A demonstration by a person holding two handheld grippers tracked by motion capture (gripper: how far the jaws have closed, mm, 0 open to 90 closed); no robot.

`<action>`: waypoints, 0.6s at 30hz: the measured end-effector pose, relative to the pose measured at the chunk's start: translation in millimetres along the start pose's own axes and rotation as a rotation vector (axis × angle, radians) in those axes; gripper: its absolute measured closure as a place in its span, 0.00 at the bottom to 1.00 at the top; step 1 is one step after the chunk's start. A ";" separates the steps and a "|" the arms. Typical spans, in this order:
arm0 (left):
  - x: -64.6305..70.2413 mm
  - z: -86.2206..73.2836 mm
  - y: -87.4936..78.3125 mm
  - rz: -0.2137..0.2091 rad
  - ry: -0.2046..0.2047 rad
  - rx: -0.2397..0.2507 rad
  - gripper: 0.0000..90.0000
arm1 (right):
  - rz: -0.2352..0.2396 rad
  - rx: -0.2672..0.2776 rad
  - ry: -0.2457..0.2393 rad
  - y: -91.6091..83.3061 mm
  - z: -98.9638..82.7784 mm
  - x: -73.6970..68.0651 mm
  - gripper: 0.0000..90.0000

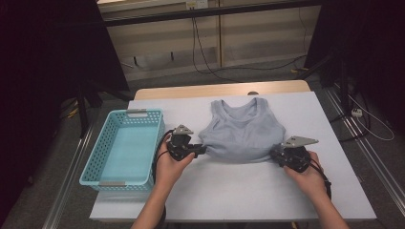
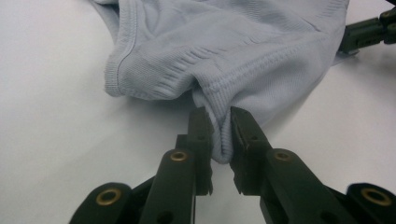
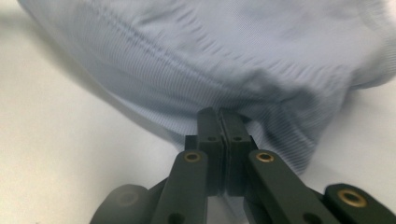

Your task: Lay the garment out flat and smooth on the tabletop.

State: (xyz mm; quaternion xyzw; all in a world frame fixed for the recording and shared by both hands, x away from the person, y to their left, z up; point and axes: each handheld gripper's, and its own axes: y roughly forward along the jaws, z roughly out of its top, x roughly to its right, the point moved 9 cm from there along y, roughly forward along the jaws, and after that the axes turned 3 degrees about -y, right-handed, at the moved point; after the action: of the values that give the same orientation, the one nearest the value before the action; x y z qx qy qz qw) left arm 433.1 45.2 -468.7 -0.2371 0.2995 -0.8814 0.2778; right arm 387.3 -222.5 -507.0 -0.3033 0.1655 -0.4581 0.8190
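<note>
A pale blue ribbed tank top lies flat on the white table, neck towards the far side. My left gripper is at its bottom left corner. In the left gripper view that gripper is shut on a fold of the hem of the tank top. My right gripper is at the bottom right corner. In the right gripper view its jaws are pressed together on the edge of the tank top. A hand holds each gripper.
A light blue perforated basket stands at the table's left side, close to my left hand. Past the table's far edge are floor cables and dark stands. The right gripper also appears at the top right of the left gripper view.
</note>
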 end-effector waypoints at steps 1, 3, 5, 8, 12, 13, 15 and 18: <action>1.2 1.5 0.3 -0.002 -0.003 0.005 0.88 | -0.004 0.014 0.009 -2.8 1.6 2.2 0.99; 3.1 4.1 0.4 -0.009 0.007 0.012 0.88 | -0.026 0.043 0.026 -9.5 4.2 7.9 0.99; 6.0 7.5 1.6 -0.010 0.014 0.021 0.88 | -0.042 0.066 0.035 -15.3 5.4 12.3 0.99; 10.1 12.0 4.9 -0.016 0.025 0.027 0.88 | -0.062 0.086 0.051 -20.9 4.0 16.0 0.99; 9.4 15.5 7.1 -0.022 0.015 0.034 0.88 | -0.064 0.084 0.052 -22.7 0.5 15.8 0.99; 9.3 15.8 6.7 -0.027 0.013 0.032 0.88 | -0.060 0.083 0.052 -23.2 0.4 15.1 0.99; 8.6 16.9 6.7 -0.026 0.011 0.037 0.88 | -0.067 0.082 0.042 -24.7 1.1 14.3 0.99; 8.4 17.4 7.0 -0.023 0.009 0.036 0.88 | -0.067 0.080 0.029 -25.7 2.0 11.2 0.98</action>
State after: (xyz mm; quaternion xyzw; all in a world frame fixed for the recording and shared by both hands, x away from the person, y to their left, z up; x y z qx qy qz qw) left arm 439.5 28.3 -458.9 -0.2315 0.2820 -0.8909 0.2703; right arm 377.6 -241.5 -488.7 -0.2689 0.1486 -0.4960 0.8122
